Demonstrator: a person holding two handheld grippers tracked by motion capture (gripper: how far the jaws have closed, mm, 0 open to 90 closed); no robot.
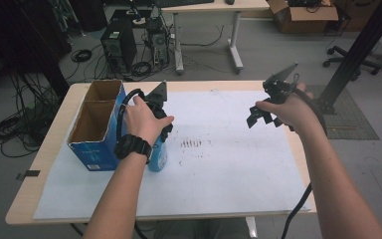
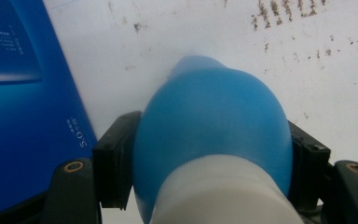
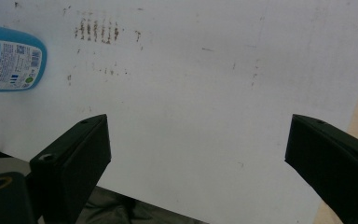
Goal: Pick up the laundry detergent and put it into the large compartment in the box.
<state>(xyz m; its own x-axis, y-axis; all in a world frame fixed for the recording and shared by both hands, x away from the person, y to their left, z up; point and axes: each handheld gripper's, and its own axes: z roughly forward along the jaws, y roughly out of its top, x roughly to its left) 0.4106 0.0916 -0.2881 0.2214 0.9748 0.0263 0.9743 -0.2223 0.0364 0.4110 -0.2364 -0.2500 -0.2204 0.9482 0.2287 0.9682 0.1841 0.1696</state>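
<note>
A blue bottle with a white neck stands on the white sheet, right beside the blue box. My left gripper is over it, pointing down, shut on the bottle's shoulder. In the left gripper view both pads press the bottle from either side. My right gripper hovers over the sheet's right part, open and holding nothing. The right gripper view has wide-apart jaws around bare sheet, with the labelled bottle at the upper left.
An open-topped blue cardboard box with two compartments stands at the table's left, close to the bottle. Dark smudges mark the sheet's middle. The wooden table edge runs along the right. Computers and cables lie on the floor beyond.
</note>
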